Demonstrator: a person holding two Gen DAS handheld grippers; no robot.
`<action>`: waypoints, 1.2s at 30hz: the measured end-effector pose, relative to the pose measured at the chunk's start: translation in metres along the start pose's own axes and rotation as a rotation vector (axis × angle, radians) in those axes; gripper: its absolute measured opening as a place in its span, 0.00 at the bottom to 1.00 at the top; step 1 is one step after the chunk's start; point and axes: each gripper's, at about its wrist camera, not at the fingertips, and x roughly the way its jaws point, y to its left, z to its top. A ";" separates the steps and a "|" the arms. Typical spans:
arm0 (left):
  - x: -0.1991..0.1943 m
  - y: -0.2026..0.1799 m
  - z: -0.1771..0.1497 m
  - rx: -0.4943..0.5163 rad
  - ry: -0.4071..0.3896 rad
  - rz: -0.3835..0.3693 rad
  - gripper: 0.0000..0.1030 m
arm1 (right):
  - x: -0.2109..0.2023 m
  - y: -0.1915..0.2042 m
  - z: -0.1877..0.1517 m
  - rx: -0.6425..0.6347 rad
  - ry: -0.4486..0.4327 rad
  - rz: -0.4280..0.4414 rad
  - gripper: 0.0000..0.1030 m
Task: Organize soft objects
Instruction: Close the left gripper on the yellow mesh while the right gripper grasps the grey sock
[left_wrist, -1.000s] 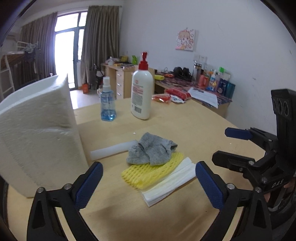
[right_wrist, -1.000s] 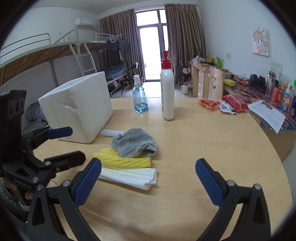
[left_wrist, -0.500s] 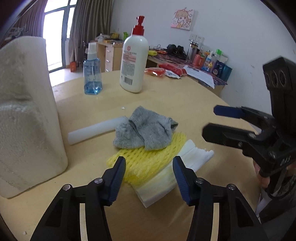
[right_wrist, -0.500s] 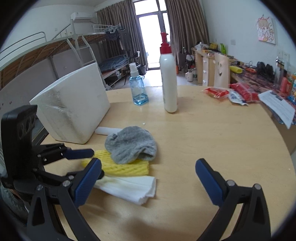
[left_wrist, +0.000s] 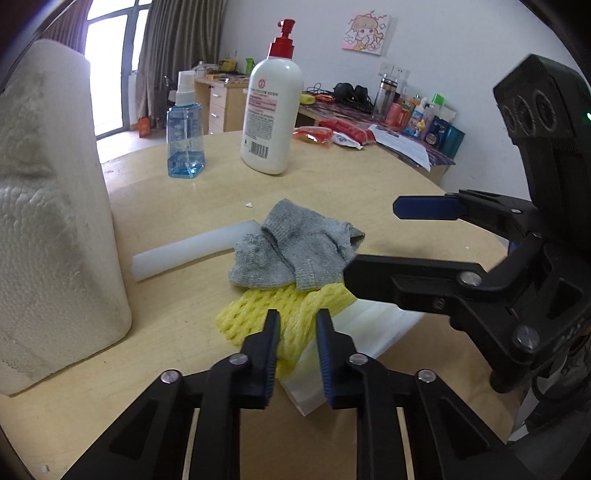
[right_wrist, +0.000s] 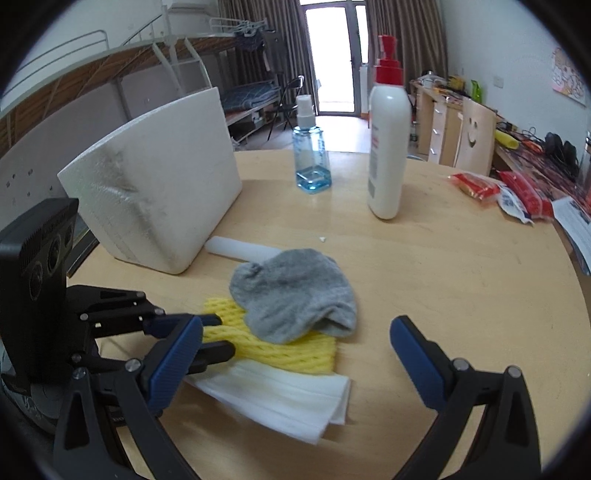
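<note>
Net: the yellow foam net (left_wrist: 295, 314) lies on the table (left_wrist: 369, 206), on a white foam sheet (right_wrist: 280, 391) and under a grey sock (left_wrist: 295, 251).
Left gripper: the left gripper (left_wrist: 295, 328) has just been closing from wide; its jaws now pinch the net's near edge.
Meaning: the net looks like the first piece to be lifted, though the sock rests on it and may drag along.
Right gripper: the right gripper (right_wrist: 295, 343) hangs spread wide over the pile, holding nothing.
Box: the white foam box (right_wrist: 159, 177) stands beside the pile; its inside is hidden.
Tube: a white tube (left_wrist: 192, 251) lies between box and sock.
</note>
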 end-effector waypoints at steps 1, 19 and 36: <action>-0.001 0.001 0.000 -0.005 -0.001 -0.007 0.16 | 0.002 0.001 0.003 -0.002 0.010 -0.003 1.00; -0.006 0.004 -0.003 -0.009 -0.012 -0.026 0.14 | 0.055 -0.015 0.020 0.048 0.150 0.000 0.71; -0.010 0.003 -0.003 -0.012 -0.038 -0.023 0.14 | 0.026 -0.016 0.017 0.085 0.082 0.057 0.15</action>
